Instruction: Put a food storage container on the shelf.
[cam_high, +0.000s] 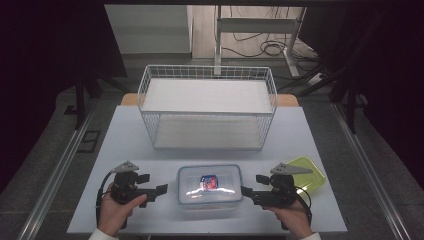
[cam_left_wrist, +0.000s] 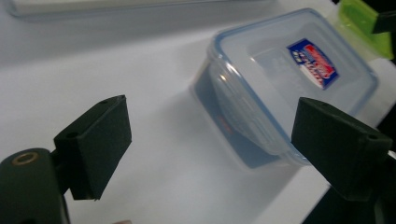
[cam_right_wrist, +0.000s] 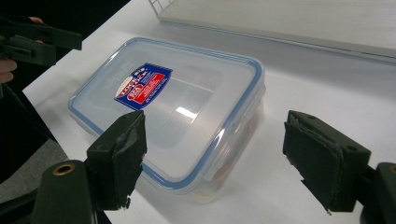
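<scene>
Pale, matte and rectangular, the surface (cam_high: 125, 135) stands on a grey floor, with a white wire basket (cam_high: 207, 106) of two flat white tiers at its far edge. Near the front edge lies a clear plastic container (cam_high: 210, 186), a rounded rectangle with a blue-rimmed snap lid and a red-and-blue label (cam_high: 209, 182) at the lid's centre; it sits between the two hand-held tools and apart from both. A glossy lime-green lid (cam_high: 308, 172) rests flat near the right edge, behind the right tool.

Left tongs (cam_high: 161, 190): black, blocky pads held wide apart, pointing toward the container's left end; nothing lies between them and they touch nothing. In the left gripper view the container (cam_left_wrist: 285, 88) lies just ahead of the pads, its translucent wall showing a dark shade beneath.

Right tongs (cam_high: 248, 191): jaws spread wide, worn foam-faced pads (cam_right_wrist: 122, 154) empty, aimed at the container's right end without contact. In the right gripper view the container (cam_right_wrist: 173, 107) lies between and beyond the pads.
</scene>
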